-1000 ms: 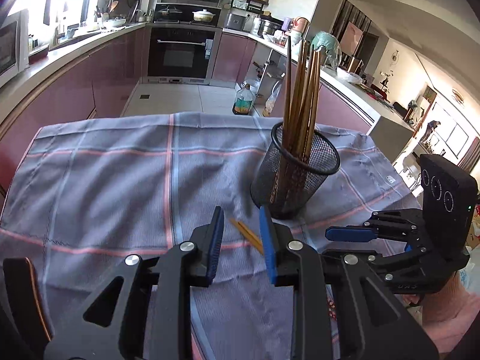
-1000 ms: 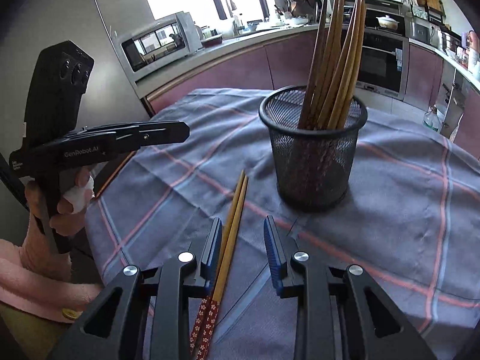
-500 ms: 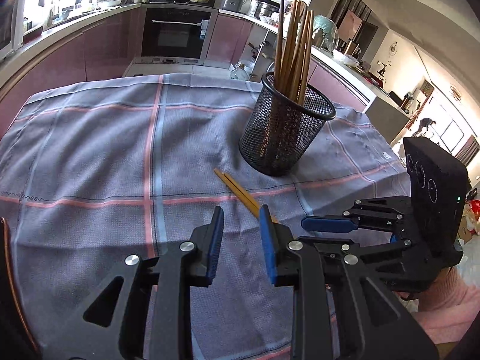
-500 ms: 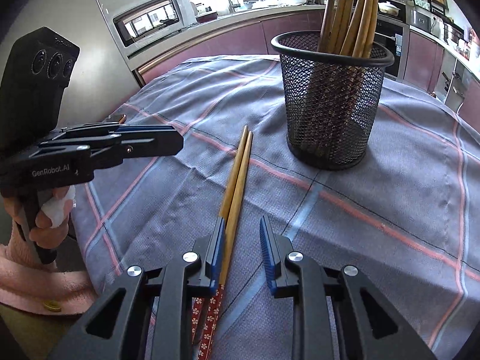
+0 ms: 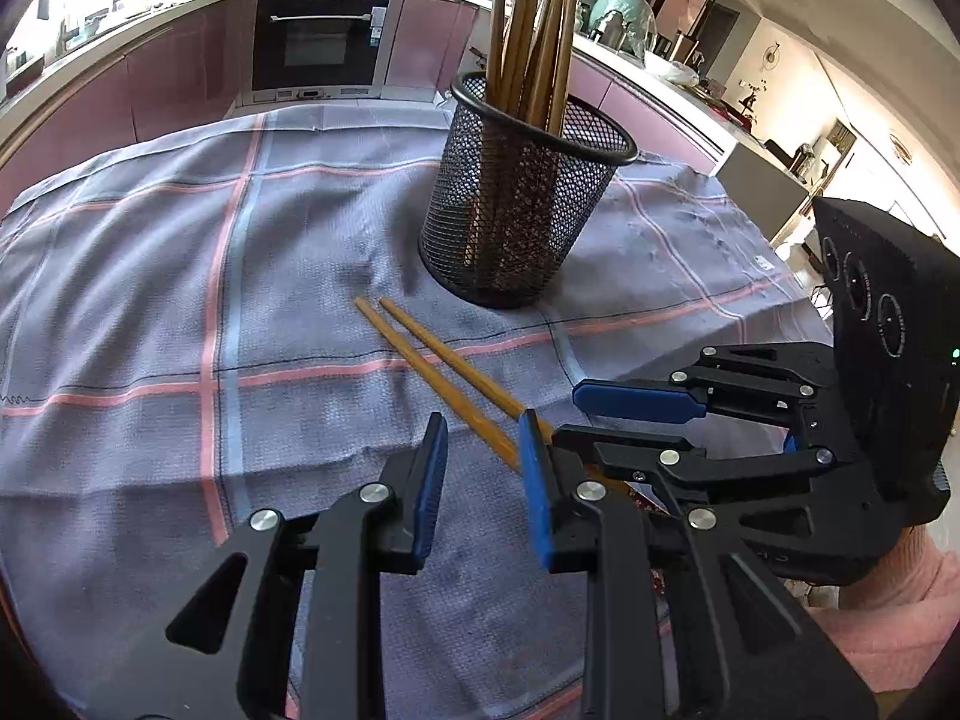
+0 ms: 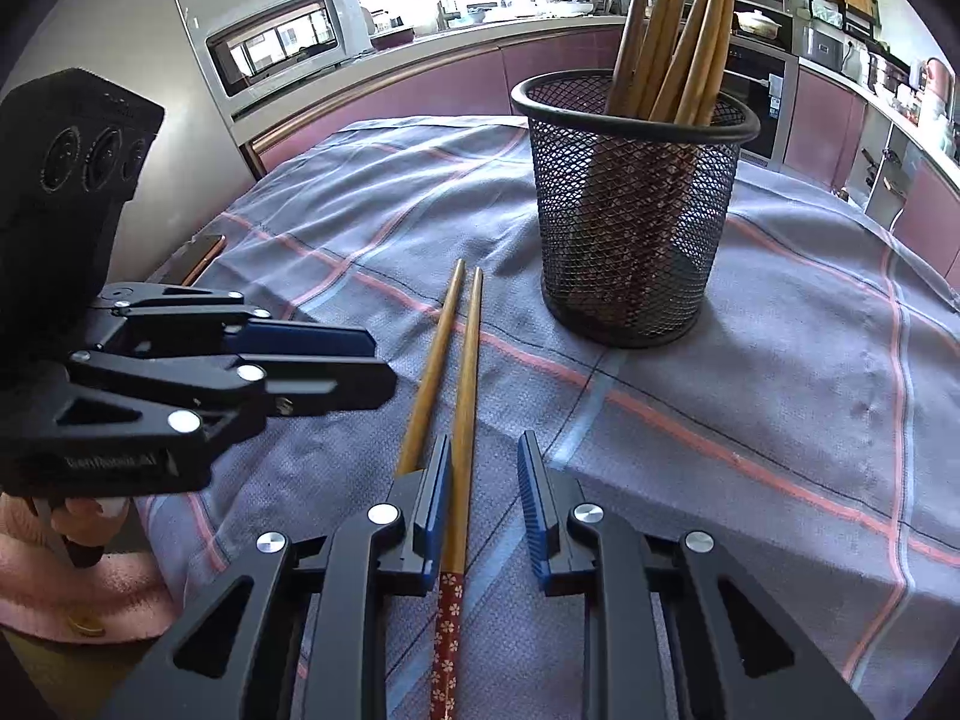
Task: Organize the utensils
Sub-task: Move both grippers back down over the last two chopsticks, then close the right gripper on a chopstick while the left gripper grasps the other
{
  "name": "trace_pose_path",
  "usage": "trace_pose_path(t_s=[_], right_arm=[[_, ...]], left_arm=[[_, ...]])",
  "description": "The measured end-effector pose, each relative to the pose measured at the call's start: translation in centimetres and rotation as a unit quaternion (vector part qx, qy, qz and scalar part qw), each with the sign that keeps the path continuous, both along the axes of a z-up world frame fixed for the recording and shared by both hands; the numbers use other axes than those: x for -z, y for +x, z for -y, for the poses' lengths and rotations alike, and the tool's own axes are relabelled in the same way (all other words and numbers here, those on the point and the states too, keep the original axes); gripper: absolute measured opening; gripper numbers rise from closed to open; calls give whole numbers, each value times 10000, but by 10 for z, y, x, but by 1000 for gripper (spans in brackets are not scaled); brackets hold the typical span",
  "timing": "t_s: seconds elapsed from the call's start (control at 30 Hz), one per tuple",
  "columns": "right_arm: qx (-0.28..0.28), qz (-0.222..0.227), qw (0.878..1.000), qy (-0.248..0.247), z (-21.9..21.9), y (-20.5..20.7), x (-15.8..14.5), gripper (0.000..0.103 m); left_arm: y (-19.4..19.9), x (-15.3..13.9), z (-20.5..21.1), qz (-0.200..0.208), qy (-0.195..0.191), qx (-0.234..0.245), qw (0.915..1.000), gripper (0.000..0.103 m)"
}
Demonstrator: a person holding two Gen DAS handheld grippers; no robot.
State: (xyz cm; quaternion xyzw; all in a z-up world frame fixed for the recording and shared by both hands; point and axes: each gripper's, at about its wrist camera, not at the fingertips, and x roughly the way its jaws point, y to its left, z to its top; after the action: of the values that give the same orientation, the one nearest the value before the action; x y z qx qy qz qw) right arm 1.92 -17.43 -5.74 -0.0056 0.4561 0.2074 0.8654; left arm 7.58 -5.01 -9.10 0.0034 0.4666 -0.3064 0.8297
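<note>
Bamboo chopsticks [image 6: 465,372] — a loose pair with red flower-patterned handles — are lying side by side on the checked grey-blue tablecloth [image 5: 180,276], their tips pointing toward the black mesh holder [image 6: 630,222]. In the right wrist view the holder is standing at about 1 o'clock from the pair, near but not touching, with more chopsticks [image 6: 672,30] leaning upright inside it. The right gripper [image 6: 483,492] is straddling the pair low over the cloth: one chopstick is lying between its blue pads, just beside the left pad, the other is passing outside that pad. Its jaws have just been closing, yet a gap is remaining on the right side, so nothing is clamped. The left gripper [image 5: 483,462] is hovering at about 9 o'clock from the pair in the right wrist view, its fingers narrowly parted and holding nothing — a hand [image 6: 78,516] with a pink sleeve [image 5: 882,618] is gripping its handle
</note>
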Motion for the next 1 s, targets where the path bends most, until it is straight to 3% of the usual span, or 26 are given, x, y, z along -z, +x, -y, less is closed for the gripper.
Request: trace_pose_path(t_s=[0.37,0.63,0.7,0.87,1.0], right_arm=[[13,-18,10000,69,6,2,1,21],[-15,-16,10000,63,6,4,2,21],[-54,-3,10000,38,3,6,1,21],[-147,43,9999,-73,-4,11,1,21],[-178,74,9997,-125,-9,14,2,21]], left_arm=[[16,12,19,-87,358,-88,9993,23],[23,8,10,22,477,-44,9988,9],[25,7,4,13,466,-52,9989,1],[32,9,-10,-185,277,-87,9994,1],[30,6,-10,-141,164,-68,9997,10]])
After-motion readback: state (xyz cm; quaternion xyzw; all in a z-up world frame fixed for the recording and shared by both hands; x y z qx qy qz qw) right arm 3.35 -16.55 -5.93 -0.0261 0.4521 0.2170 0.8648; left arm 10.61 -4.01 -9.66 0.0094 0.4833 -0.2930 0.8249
